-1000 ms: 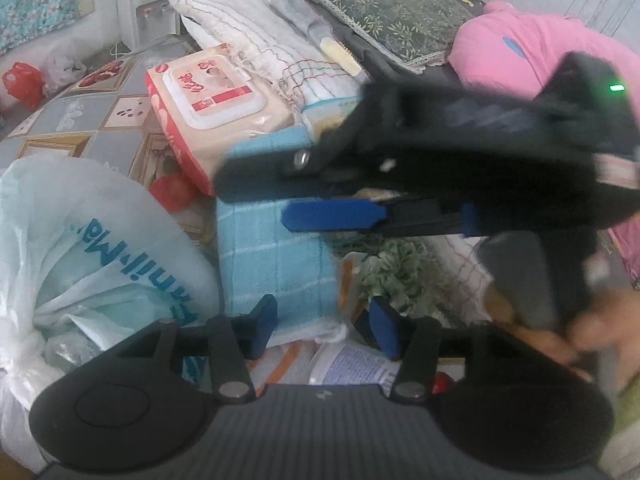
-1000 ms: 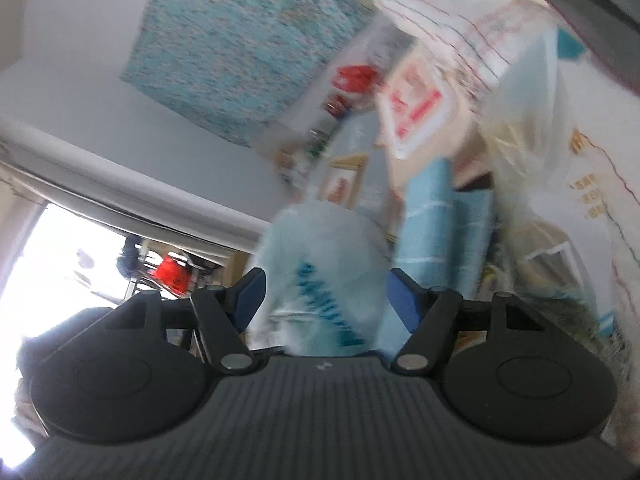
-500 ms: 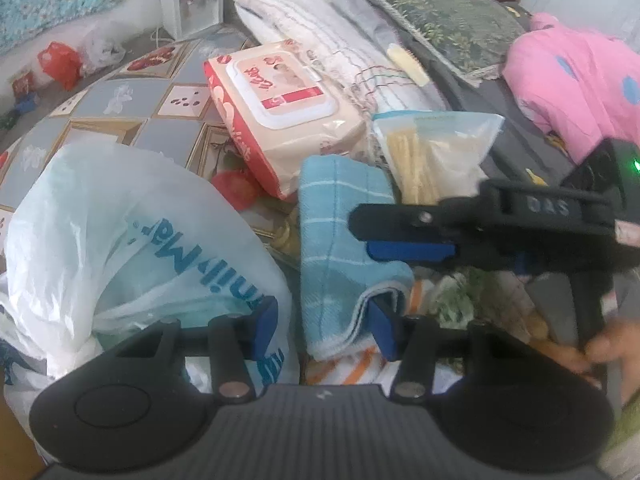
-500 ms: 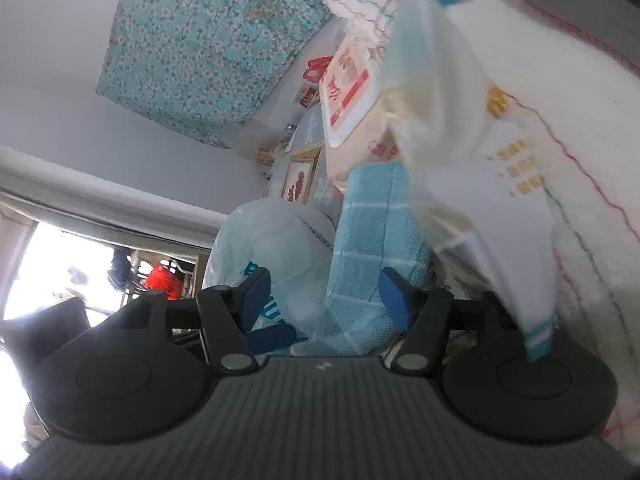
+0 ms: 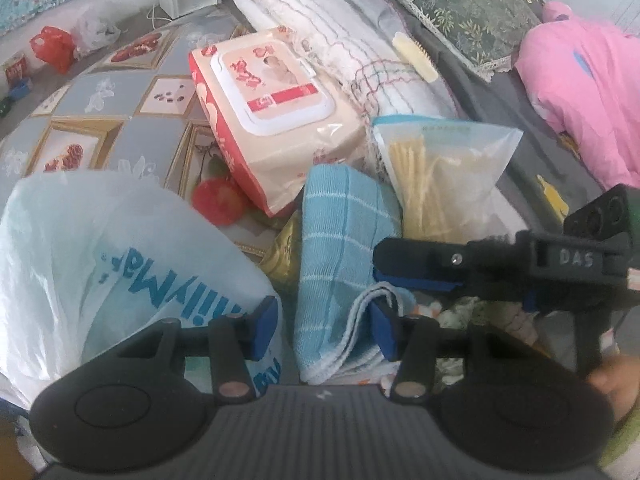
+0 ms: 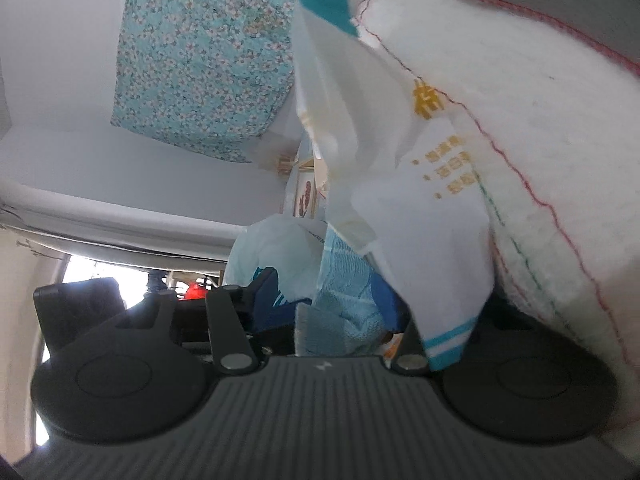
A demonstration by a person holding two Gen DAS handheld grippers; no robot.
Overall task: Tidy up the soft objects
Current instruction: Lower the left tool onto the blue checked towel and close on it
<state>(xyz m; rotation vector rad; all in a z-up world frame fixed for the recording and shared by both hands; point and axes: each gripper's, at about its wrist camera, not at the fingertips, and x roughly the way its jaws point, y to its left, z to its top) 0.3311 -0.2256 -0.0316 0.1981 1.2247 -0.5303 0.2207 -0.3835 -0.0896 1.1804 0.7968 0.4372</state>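
A folded light-blue towel (image 5: 340, 240) lies among clutter on a patterned tabletop (image 5: 120, 100). My left gripper (image 5: 324, 330) points steeply down and is open. Its fingers straddle the towel's near corner, the left fingertip (image 5: 264, 326) resting against a white plastic bag. My right gripper (image 5: 384, 276) reaches in from the right at the towel's lifted edge, one blue pad showing. In the right wrist view the towel (image 6: 344, 304) sits between the fingers of the right gripper (image 6: 326, 300). Its jaws are closing, and I cannot see the pads pressing on the cloth.
A white plastic bag (image 5: 120, 260) bulges at left. Behind the towel are a wet-wipes pack (image 5: 272, 120), a zip bag of yellow sticks (image 5: 436, 176) and a red fruit-like object (image 5: 218, 202). Further back lie a white blanket (image 5: 320, 28), a green pillow (image 5: 452, 12) and pink cloth (image 5: 588, 96).
The right gripper sank from above the towel to its near right edge and its jaws narrowed. The left gripper slid sideways, so the towel's corner now sits between its fingers.
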